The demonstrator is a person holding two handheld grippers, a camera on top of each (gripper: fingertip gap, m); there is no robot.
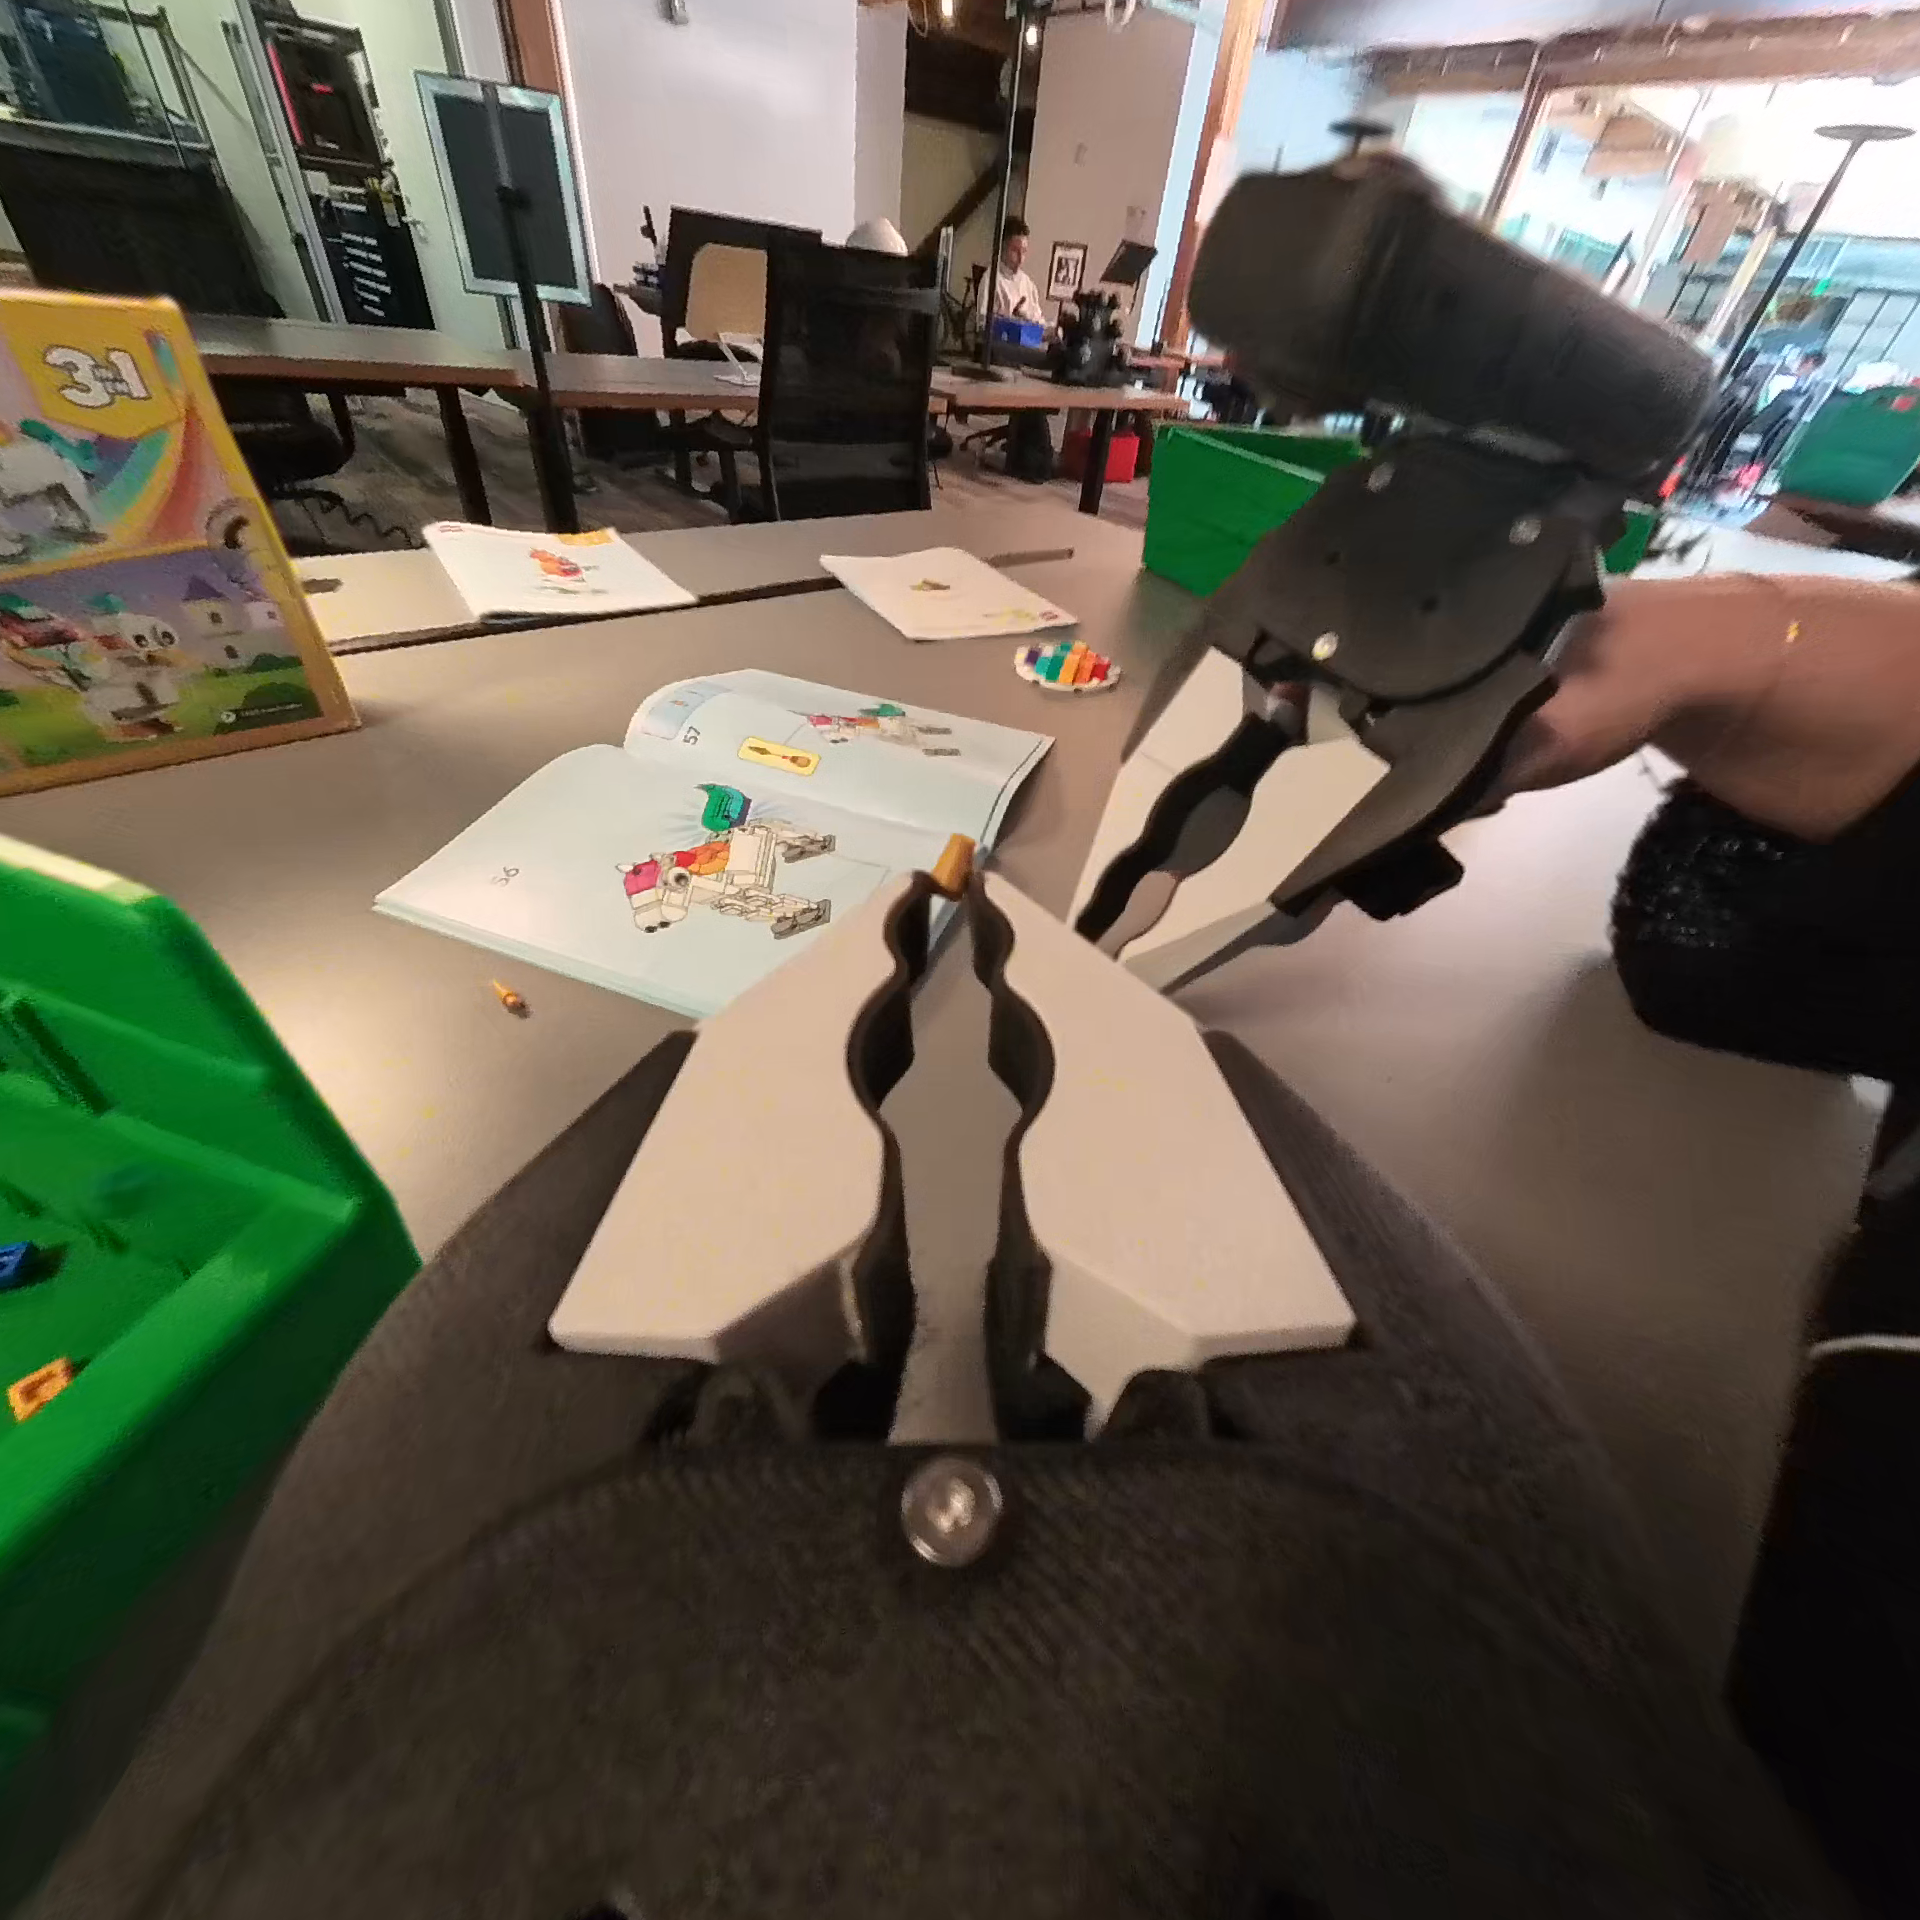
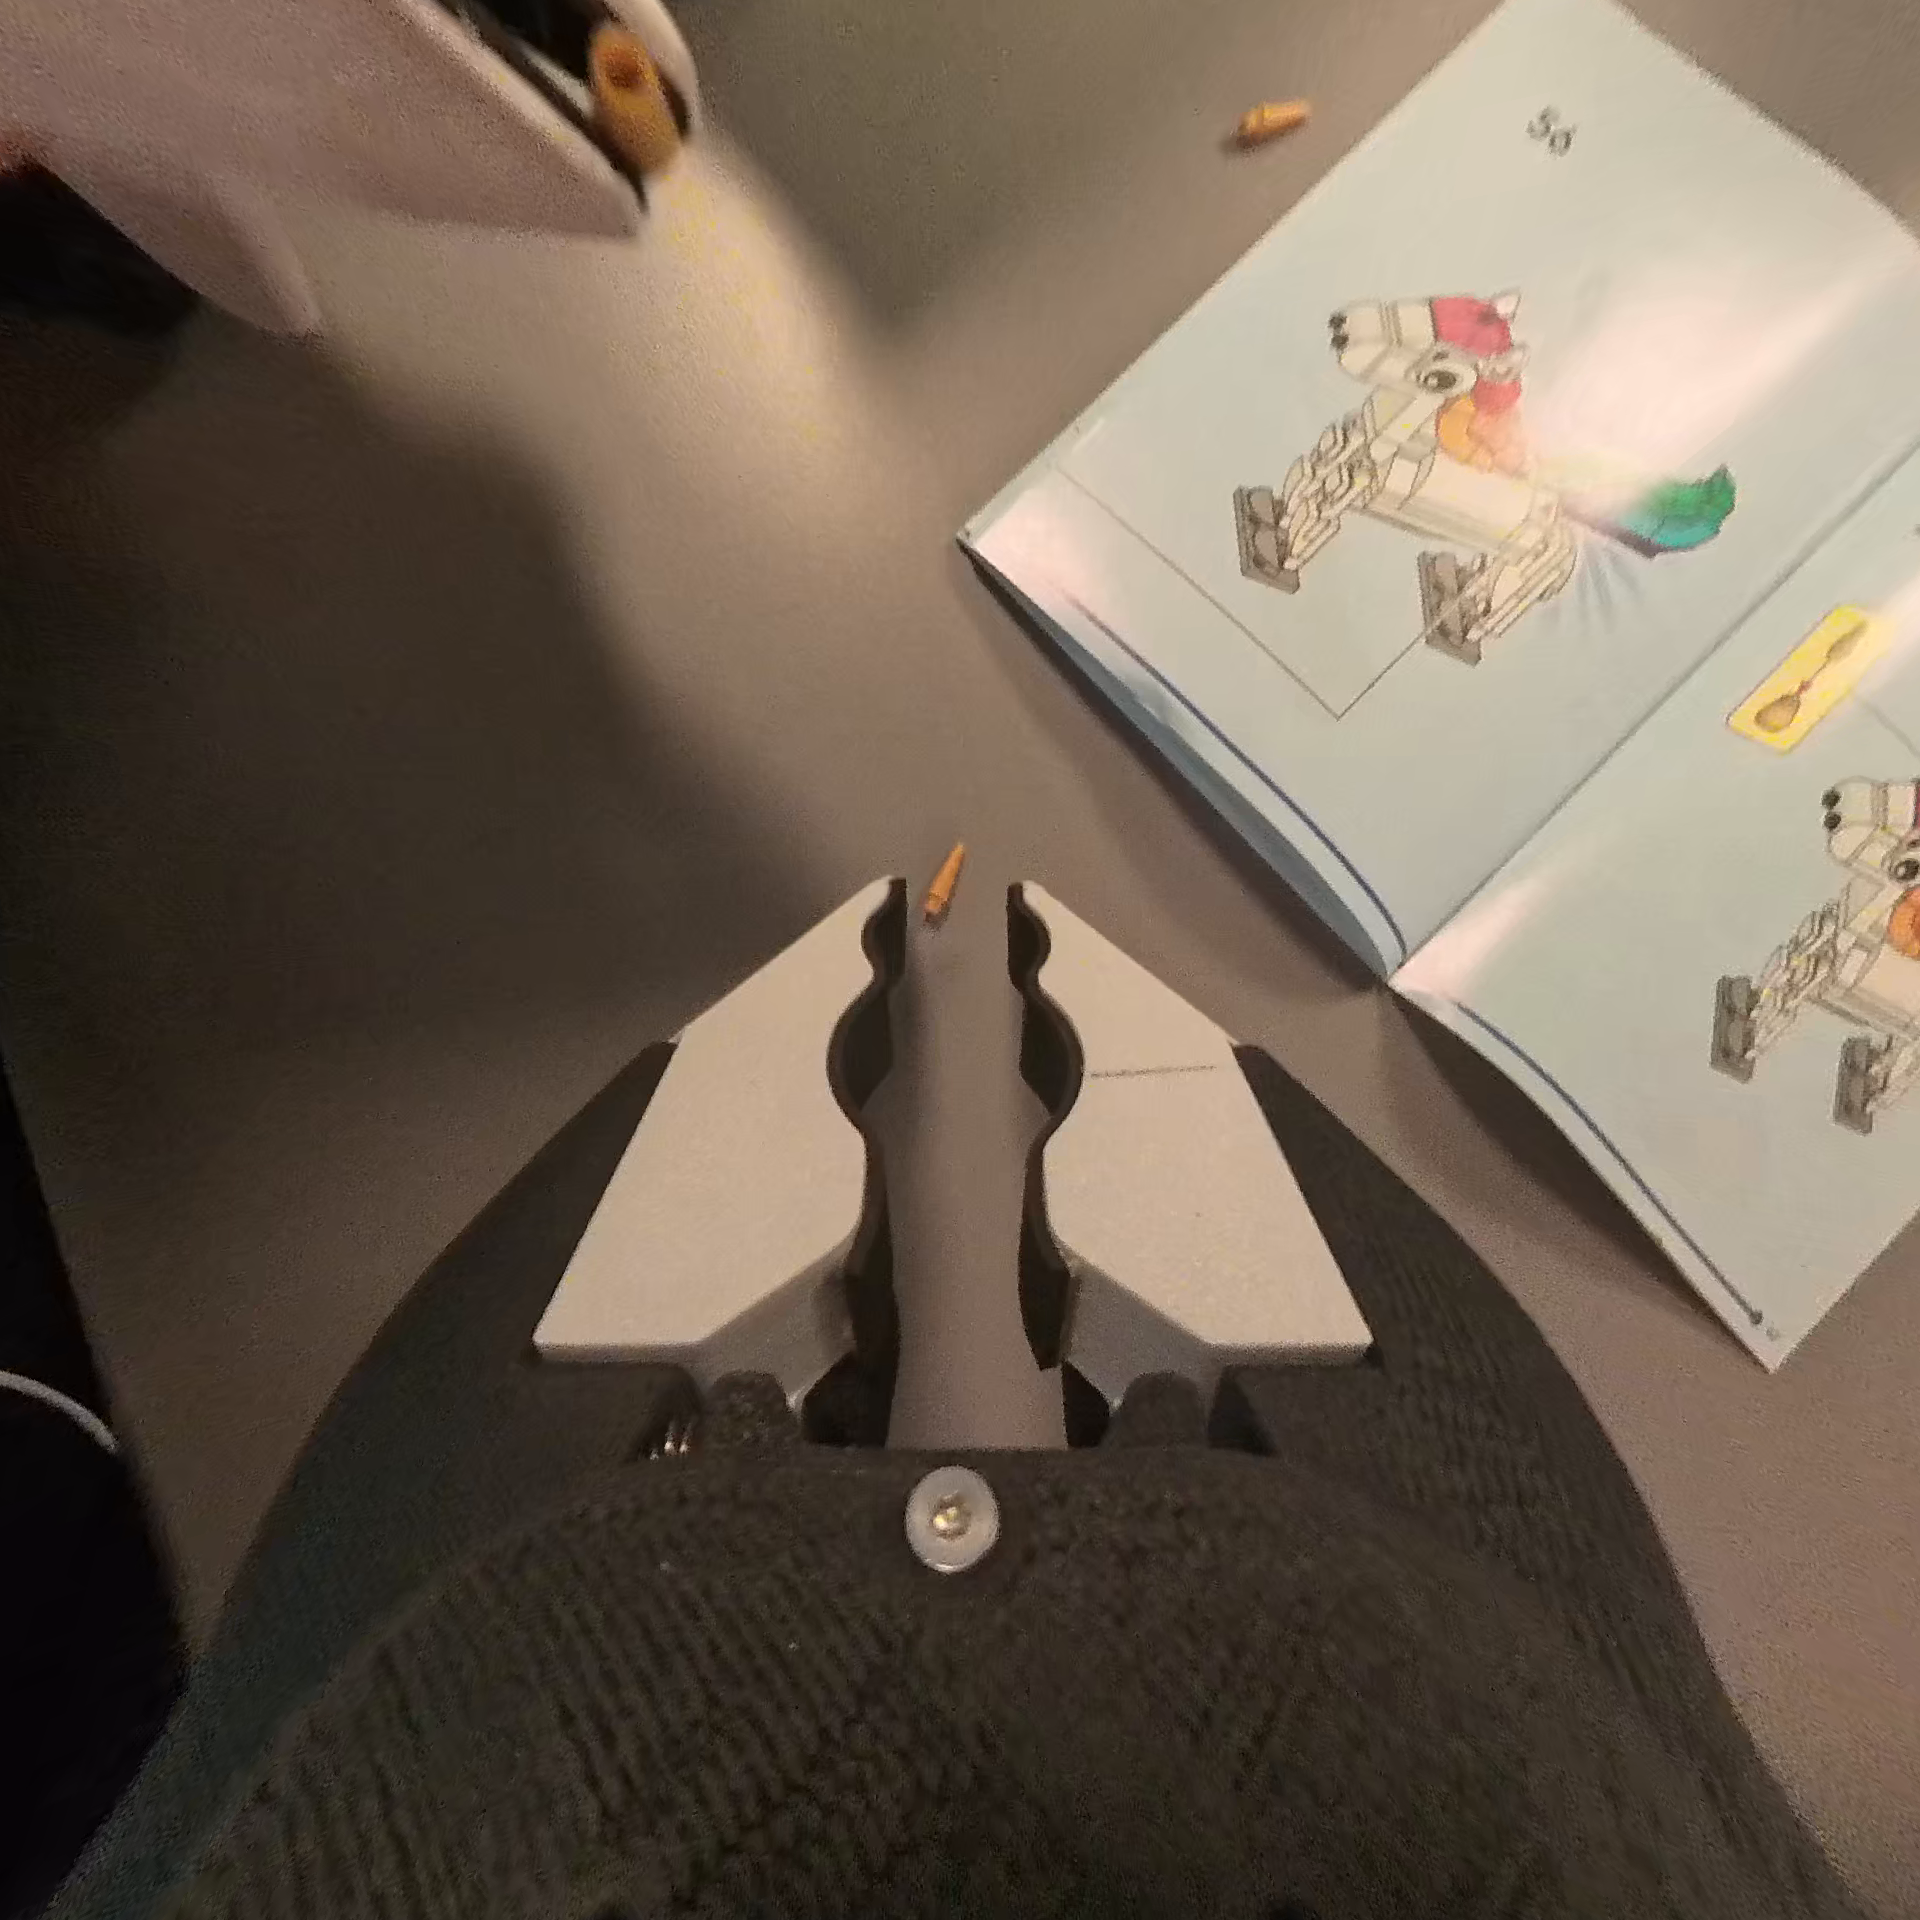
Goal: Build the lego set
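Observation:
My left gripper [image 1: 951,883] is shut on a small tan-orange round Lego piece [image 1: 954,860] and holds it above the grey table; gripper and piece also show at the top left of the right wrist view [image 2: 629,99]. My right gripper [image 2: 956,896] is open, pointing down at the table, with a tiny orange cone piece [image 2: 943,881] lying just at its tips, closer to the left finger. It shows in the left wrist view [image 1: 1127,951] close beside my left gripper. A second orange cone [image 2: 1273,123] lies loose on the table [image 1: 511,997].
An open instruction booklet [image 1: 727,831] lies ahead [image 2: 1507,582]. A green bin [image 1: 156,1195] with loose bricks stands at the left, the Lego box [image 1: 135,540] behind it. A small plate of coloured bricks [image 1: 1067,665], two more booklets and another green bin [image 1: 1236,499] lie farther back. Tip to tip, the grippers are about 10 centimeters apart.

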